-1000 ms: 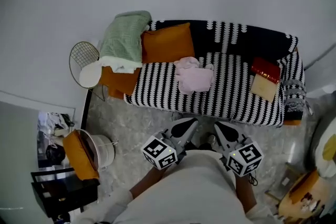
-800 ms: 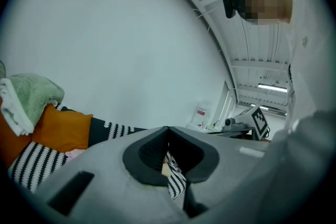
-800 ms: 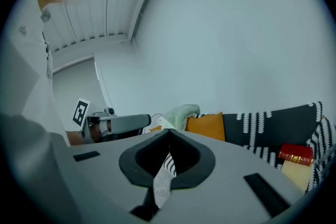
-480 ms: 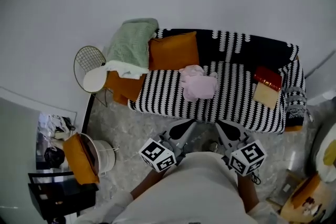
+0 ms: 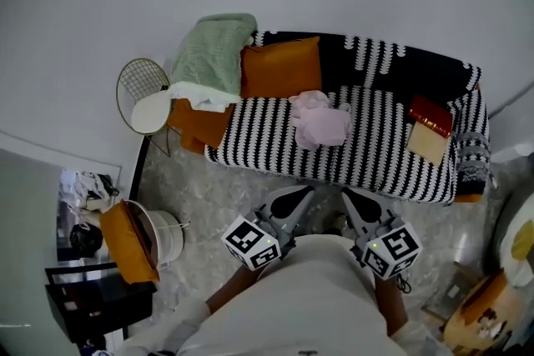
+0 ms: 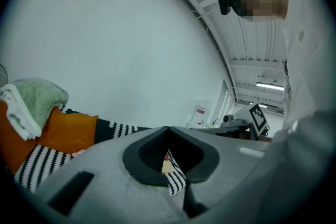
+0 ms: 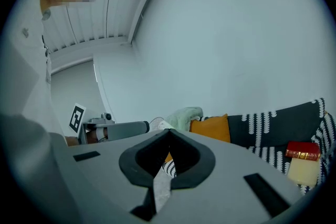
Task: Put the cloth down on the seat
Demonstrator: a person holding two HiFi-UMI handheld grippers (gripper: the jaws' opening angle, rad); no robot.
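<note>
Both grippers are hanging clenched and empty close to the person's body at the lower middle of the head view. The left gripper (image 5: 305, 193) is showing its jaws pressed together with nothing between them in its own view. The right gripper (image 5: 347, 196) is doing the same, with only a sliver of the striped cover peeking through the notch behind its tips.

Neither is touching the pink cloth (image 5: 319, 122). It is lying bunched on the seat (image 5: 380, 158) of the sofa, about mid-frame and well apart from both grippers, with a strip of floor (image 5: 219, 194) in between. It is sitting almost straight up-frame from the gap between the two grippers. The left one is perhaps a shade nearer, though there is little in it. As a heap it is offering no clear long axis, only a slight stretch from upper left to lower right.

Going by how it is resting, the putting-down looks finished, and any further move would mean reaching up-frame across the floor.

Around it, an orange cushion (image 5: 281, 67) is leaning against the sofa back just to its upper left. A green blanket (image 5: 213, 54) is draping over the arm beyond that, and a red-and-cream box (image 5: 430, 129) is sitting near the seat's right end.
</note>
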